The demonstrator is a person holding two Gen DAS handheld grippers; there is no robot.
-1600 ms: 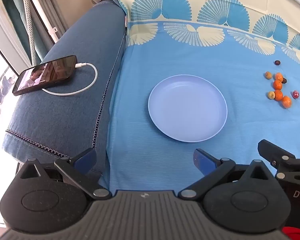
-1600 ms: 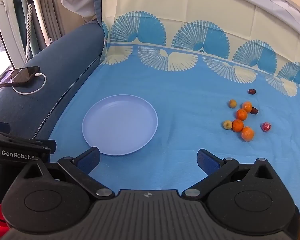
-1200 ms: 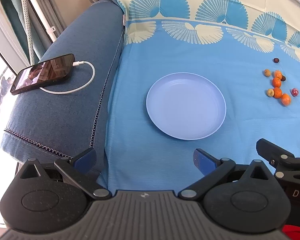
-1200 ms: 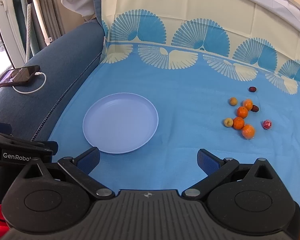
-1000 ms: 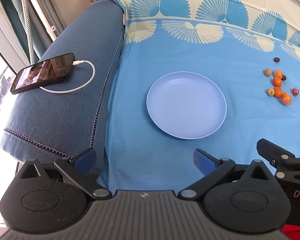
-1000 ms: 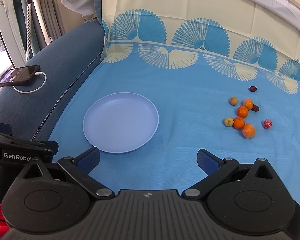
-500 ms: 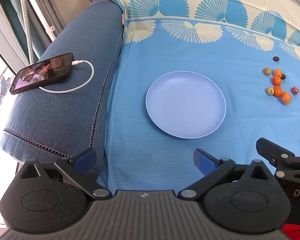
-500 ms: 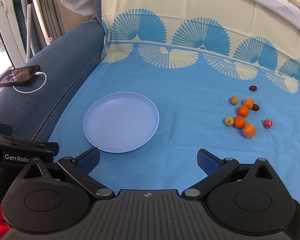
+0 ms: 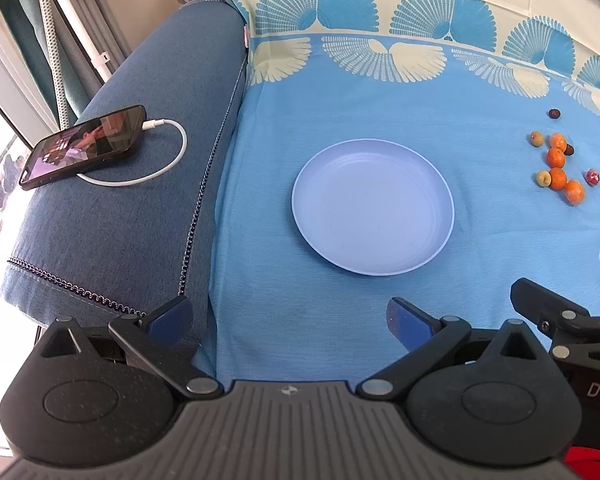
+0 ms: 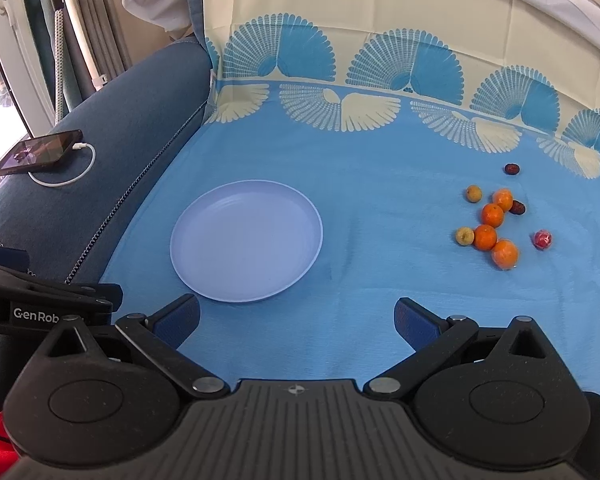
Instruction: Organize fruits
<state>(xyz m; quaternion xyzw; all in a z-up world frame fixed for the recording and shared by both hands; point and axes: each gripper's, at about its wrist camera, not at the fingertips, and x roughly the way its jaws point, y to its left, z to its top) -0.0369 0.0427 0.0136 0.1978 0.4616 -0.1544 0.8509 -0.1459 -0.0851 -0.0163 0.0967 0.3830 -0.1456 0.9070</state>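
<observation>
- Blue cloth (image 10: 380, 184) with fan print spread over sofa seat; denim-blue armrest (image 9: 132, 200) at left.
- Phone (image 9: 85, 146) on armrest, screen lit, white cable (image 9: 168, 160) plugged in.
- Pale blue plate (image 10: 246, 241) on cloth, nothing on it.
- Fruits (image 10: 492, 228) clustered on cloth, well apart from plate, to its right: four small oranges, two yellowish, a red one, two dark ones.
- Left gripper (image 9: 288, 316) held above cloth near plate's front edge, jaws spread wide, holding nothing.
- Right gripper (image 10: 296, 316) likewise spread wide, holding nothing, just in front of plate.
</observation>
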